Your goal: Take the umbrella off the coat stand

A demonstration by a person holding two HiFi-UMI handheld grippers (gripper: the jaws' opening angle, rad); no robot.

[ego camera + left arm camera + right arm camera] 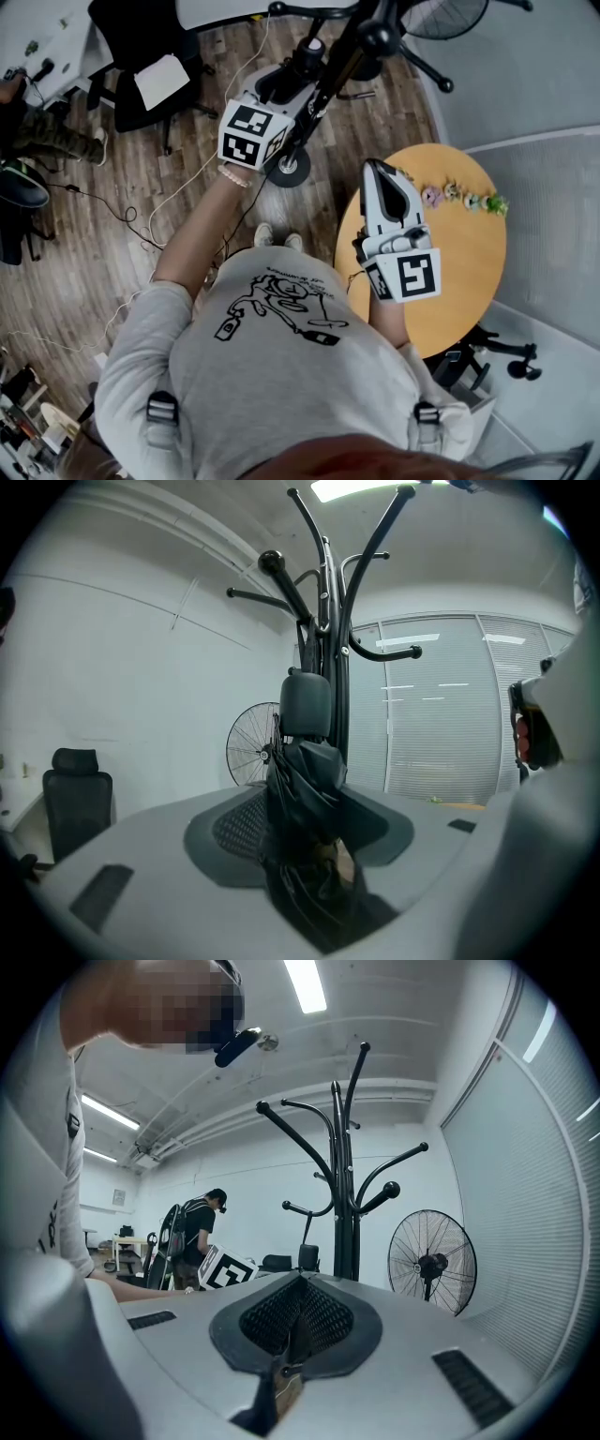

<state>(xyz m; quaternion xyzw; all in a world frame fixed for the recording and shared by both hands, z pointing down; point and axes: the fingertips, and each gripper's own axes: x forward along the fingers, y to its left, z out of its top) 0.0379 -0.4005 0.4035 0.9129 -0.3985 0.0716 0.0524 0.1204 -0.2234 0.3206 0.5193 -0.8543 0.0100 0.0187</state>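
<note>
1. Beside the coat stand [330, 621], the black folded umbrella [302, 761] is upright, close against the pole.
2. The left gripper [305, 850] has its fingers pressed on the umbrella cloth and holds it.
3. The right gripper [296, 1321] is squeezed together with nothing inside, above the round table [464, 262].

A round wooden table [455, 272] bears a row of small colourful ornaments [461, 197].

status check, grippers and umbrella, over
Left gripper shut on folded umbrella, close against coat stand pole. Right gripper shut, empty, over round table. Stand's hook arms spread above umbrella.
</note>
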